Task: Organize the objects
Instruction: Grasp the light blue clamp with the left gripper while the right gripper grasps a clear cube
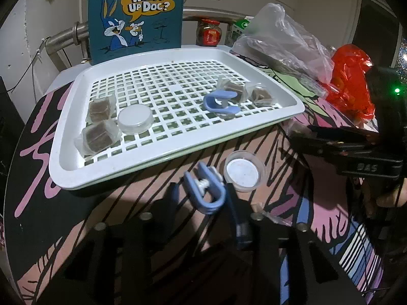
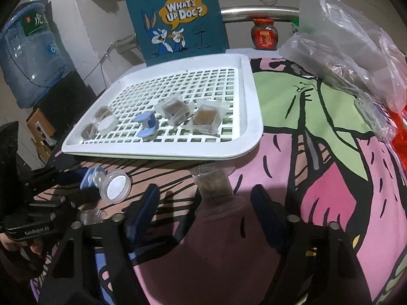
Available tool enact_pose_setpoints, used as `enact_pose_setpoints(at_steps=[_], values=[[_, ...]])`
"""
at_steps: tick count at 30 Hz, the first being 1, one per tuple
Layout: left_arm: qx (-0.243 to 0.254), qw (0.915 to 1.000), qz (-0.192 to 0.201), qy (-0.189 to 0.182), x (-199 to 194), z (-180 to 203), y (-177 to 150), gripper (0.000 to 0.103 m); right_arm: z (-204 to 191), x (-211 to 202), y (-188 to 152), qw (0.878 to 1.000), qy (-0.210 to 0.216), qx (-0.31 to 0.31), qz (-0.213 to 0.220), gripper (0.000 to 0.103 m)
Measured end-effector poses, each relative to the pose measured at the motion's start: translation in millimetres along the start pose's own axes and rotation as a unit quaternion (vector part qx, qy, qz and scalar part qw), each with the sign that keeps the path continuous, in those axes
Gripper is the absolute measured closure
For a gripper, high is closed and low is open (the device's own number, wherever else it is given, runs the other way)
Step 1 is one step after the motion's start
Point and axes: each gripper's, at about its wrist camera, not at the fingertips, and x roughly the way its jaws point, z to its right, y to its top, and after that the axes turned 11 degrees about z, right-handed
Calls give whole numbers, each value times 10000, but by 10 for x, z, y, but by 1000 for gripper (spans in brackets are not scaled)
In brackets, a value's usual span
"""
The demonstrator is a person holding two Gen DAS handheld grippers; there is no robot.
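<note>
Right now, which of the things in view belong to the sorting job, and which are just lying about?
Job:
- white tray with four wrapped brown cubes, blue clip, round lidded case
- second blue clip, in left gripper
- open round case
- wrapped cube, ahead of right gripper

Lying about:
- cartoon bag
- red-lidded jar
- clear plastic bags
- water jug

Tray point(image 2: 250, 117) centre lies bare; plastic bags point(image 2: 351, 43) crowd the table's right edge.

A pale plastered wall point(image 2: 101, 12) stands at twelve o'clock behind a brushed steel rail point(image 2: 259, 11); a blue water-cooler bottle point(image 2: 28, 50) sits at ten o'clock (light dim, indoor) beyond the cartoon-printed tabletop point(image 2: 318, 165).
</note>
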Motion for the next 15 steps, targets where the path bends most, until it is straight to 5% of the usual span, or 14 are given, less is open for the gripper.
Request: enact_pose_setpoints(at_steps=[4,8,15], values=[[-50,9999,-3,-123,-1,-22,3,76,-22,31,-2,9999,-80,-83,-64,44],[-138,9997,9,-195,-14,-52,0,77,7,21,-10,10000,-48,-7,-54,72],[-201,9996,101,-190,-109,-81,-42,79,-103,-7,-47,9996,122,-241,-77,77]])
